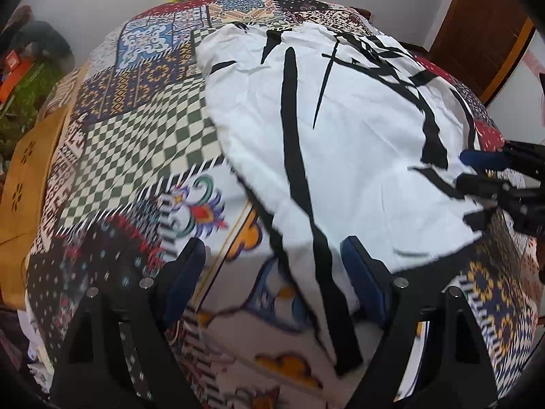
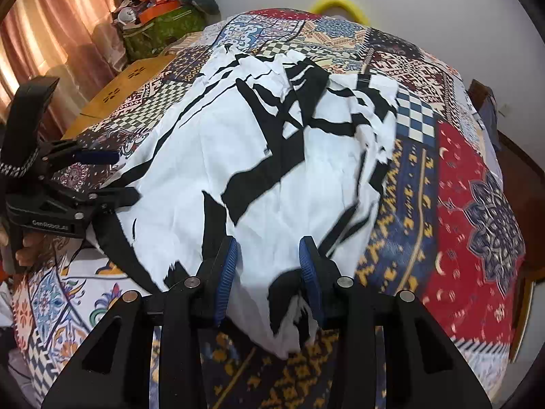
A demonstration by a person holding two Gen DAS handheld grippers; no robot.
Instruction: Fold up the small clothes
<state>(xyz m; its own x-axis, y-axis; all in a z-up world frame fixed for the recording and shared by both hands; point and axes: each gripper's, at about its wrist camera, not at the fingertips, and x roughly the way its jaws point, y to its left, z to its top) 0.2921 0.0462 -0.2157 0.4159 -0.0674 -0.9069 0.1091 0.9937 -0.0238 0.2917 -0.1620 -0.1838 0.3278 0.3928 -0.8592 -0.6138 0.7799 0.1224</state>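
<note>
A small white garment with black strokes (image 1: pixel 340 143) lies spread on a patchwork cloth; it also shows in the right wrist view (image 2: pixel 272 170). My left gripper (image 1: pixel 272 259) is open, its fingers either side of the garment's near corner. It also appears in the right wrist view (image 2: pixel 112 173) at the garment's left edge. My right gripper (image 2: pixel 267 255) is open, with the garment's near edge between its blue pads (image 2: pixel 228 266). It shows at the right edge of the left wrist view (image 1: pixel 477 170), at the garment's right edge.
The patchwork cloth (image 2: pixel 460 204) covers the whole table. A wooden chair (image 1: pixel 30 170) stands to the left. A green box with clutter (image 2: pixel 160 24) and curtains (image 2: pixel 58 34) are behind. A yellow ring (image 2: pixel 337 5) sits at the far edge.
</note>
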